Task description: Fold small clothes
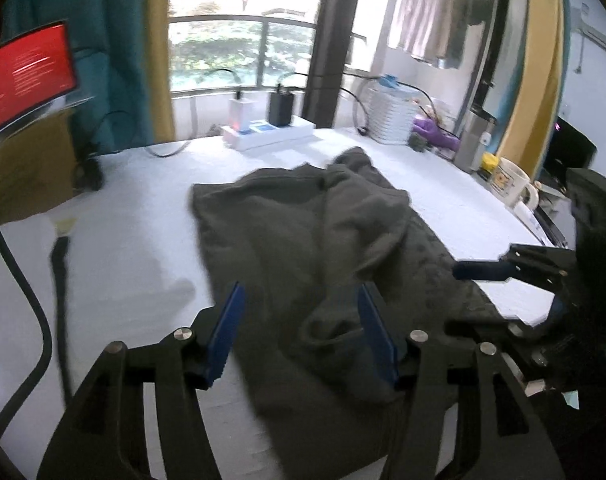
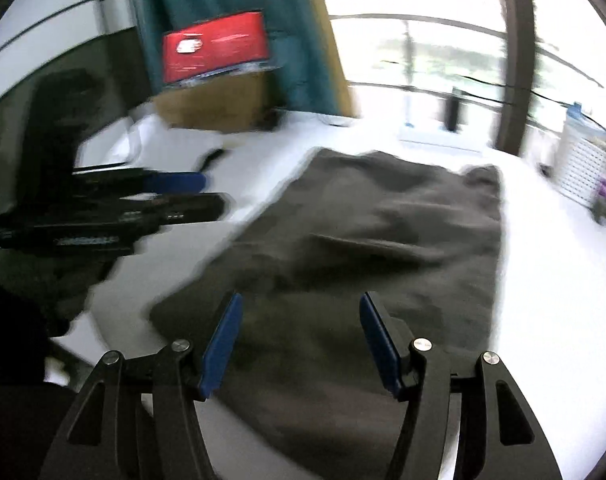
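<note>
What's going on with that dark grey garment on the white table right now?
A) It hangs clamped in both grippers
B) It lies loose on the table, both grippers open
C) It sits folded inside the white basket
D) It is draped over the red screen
B: the garment lies rumpled on the table, with the left gripper and right gripper open above it, nothing pinched.

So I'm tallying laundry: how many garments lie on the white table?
1: a dark grey garment, crumpled mid-table beneath both open grippers. More could be hidden under its folds.
</note>
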The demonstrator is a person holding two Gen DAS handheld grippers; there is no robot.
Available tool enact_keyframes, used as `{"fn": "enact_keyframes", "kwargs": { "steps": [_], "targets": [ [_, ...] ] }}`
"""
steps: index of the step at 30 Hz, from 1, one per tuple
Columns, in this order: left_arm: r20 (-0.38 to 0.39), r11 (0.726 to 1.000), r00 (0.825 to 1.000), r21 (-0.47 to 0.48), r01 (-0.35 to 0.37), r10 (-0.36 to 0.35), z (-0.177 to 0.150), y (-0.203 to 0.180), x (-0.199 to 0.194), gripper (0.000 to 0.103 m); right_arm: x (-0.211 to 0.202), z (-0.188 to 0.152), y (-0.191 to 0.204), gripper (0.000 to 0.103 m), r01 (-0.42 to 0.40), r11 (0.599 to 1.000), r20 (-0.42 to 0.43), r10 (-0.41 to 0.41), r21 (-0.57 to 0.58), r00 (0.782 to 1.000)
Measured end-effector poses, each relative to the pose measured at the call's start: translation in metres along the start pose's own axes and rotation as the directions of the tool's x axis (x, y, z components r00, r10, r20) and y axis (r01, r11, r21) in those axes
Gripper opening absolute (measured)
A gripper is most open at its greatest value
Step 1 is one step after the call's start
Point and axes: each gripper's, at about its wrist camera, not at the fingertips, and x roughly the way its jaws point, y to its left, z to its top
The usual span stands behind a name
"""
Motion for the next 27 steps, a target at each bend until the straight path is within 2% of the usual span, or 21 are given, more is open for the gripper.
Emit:
{"fn": "enact_keyframes", "kwargs": {
  "steps": [2,4,6,8,9,10,13,18,20,22,27],
  "targets": [
    [-0.023,1.000,1.000,0.020,0.007,-0.006,0.001,-0.009,0.011,0.059,0.004,-0.005,-0.014,0.063,0.034,0.999,-0.007,-0.034,0.030,0.999],
    [-0.061,0.998,0.998,0.056,-0.014,0.018,-0.002,-0.017,0.023,0.059,0.011,-0.009,-0.021,0.063,0.069,0.997,-0.021,-0.069,0.037,0.997],
    [-0.116,0.995,0.991,0.086,-0.052,0.062,-0.011,-0.020,0.034,0.059,0.017,-0.011,-0.025,0.063,0.061,0.997,-0.029,-0.060,0.042,0.998],
    [-0.126,0.994,0.990,0.092,-0.054,0.066,-0.018,-0.020,0.032,0.057,0.022,-0.014,-0.023,0.063,0.046,0.999,-0.038,-0.045,0.029,0.998],
    [-0.122,0.994,0.990,0.096,-0.053,0.065,-0.022,-0.020,0.029,0.038,0.023,-0.015,-0.021,0.063,0.027,0.999,-0.040,-0.026,0.020,0.999],
    [-0.130,0.994,0.990,0.100,-0.049,0.062,-0.026,-0.021,0.026,0.015,0.023,-0.016,-0.020,0.063,0.014,1.000,-0.040,-0.014,0.017,0.999],
    [-0.146,0.992,0.986,0.100,-0.072,0.086,-0.037,-0.020,0.015,0.008,0.028,-0.017,-0.015,0.063,-0.024,1.000,-0.049,0.024,-0.002,0.998],
    [-0.173,0.990,0.976,0.071,-0.121,0.132,-0.053,-0.016,-0.003,0.008,0.032,-0.018,-0.007,0.064,-0.079,0.996,-0.070,0.076,-0.038,0.995],
    [-0.204,0.986,0.965,0.053,-0.157,0.164,-0.061,-0.012,-0.004,0.008,0.033,-0.021,-0.004,0.070,-0.094,0.994,-0.076,0.090,-0.051,0.993],
    [-0.241,0.981,0.951,0.032,-0.193,0.195,-0.069,-0.006,-0.005,0.008,0.032,-0.024,-0.002,0.072,-0.101,0.993,-0.076,0.096,-0.068,0.992],
    [-0.281,0.972,0.935,-0.027,-0.234,0.217,-0.074,0.005,-0.018,0.009,0.030,-0.031,0.003,0.073,-0.119,0.986,-0.088,0.109,-0.115,0.990]
  ]
}}
